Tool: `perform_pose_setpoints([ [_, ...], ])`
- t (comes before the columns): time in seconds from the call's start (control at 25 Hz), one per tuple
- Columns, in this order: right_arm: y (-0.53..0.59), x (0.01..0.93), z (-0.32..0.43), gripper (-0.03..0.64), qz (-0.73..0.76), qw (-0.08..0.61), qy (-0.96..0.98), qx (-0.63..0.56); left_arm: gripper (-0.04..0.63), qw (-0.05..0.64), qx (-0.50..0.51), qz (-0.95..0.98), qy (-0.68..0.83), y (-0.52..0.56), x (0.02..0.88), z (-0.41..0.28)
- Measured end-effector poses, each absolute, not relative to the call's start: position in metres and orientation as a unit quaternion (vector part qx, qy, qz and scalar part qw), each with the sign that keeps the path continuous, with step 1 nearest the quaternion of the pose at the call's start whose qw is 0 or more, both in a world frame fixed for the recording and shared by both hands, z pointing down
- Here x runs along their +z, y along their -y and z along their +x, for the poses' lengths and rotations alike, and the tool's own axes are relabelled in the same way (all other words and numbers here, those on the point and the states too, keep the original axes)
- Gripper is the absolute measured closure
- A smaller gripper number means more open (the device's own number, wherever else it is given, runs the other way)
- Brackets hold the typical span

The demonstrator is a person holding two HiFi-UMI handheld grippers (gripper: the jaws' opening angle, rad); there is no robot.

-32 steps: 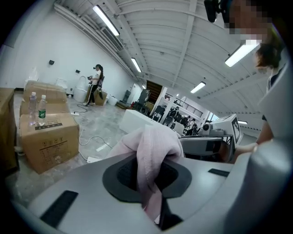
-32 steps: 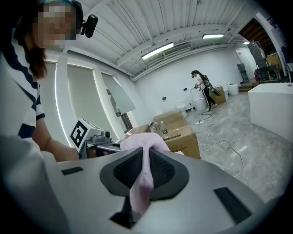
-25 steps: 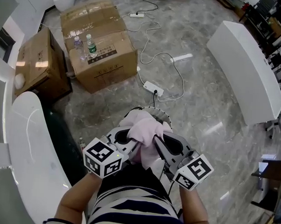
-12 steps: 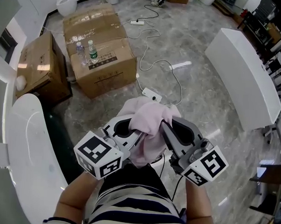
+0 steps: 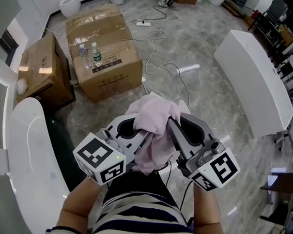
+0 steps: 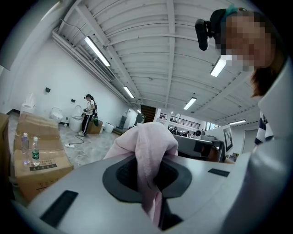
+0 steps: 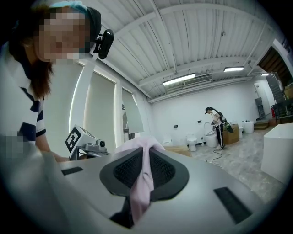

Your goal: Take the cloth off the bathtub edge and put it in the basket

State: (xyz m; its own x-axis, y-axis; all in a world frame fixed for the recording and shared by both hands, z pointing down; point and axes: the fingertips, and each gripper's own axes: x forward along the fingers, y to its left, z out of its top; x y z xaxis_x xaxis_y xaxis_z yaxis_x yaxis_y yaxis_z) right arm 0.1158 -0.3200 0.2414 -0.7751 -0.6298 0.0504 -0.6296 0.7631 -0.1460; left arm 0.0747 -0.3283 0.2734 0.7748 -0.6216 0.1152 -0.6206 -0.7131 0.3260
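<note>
1. The person's striped shirt (image 5: 137, 215) and both forearms filled the bottom of the head view; each hand carried a gripper with a cube of black-and-white square markers, which bore no readable writing
2. The left gripper (image 5: 134, 133) had its jaws nearly together, pinching a fold of the pink cloth (image 5: 156, 122) between the pads; the right gripper (image 5: 184, 129) was clamped the same way on another fold of it
3. The cloth was bunched over both sets of jaws and hung down between them in the air before the person's chest, clear of the white bathtub (image 5: 31, 148), whose curved rim ran along the left just beside the left forearm
4. Ahead, the grey marble floor (image 5: 214, 117) lay open up to a long white slab (image 5: 254, 85) on the right, crossed only by a white power strip (image 5: 159, 96) and its looping cable
5. A cardboard box (image 5: 114, 74) stood further off with two bottles on top, one (image 5: 96, 53) green-labelled, beside a sticker whose print was too small to read; a second box (image 5: 39, 73) sat near the bathtub's far end
6. A white toilet (image 5: 69, 4) stood at the top edge
</note>
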Motion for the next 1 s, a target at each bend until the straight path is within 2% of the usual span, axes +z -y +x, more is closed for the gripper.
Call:
perform_pose_setpoints([
  [0.16,0.319,0.266,0.117,0.560,-0.335,-0.012,-0.937,-0.095,0.549,0.183,0.019,0.925,0.334,0.327,0.298,0.076],
  [0.64,0.278,0.388,0.127,0.560,-0.332,-0.083,-0.916,-0.208,0.548,0.274,0.112,0.906,0.302,0.282,0.421,0.084],
  [1.0,0.251,0.447,0.133,0.560,-0.338,-0.120,-0.895,-0.264,0.548,0.316,0.156,0.895,0.273,0.253,0.482,0.089],
])
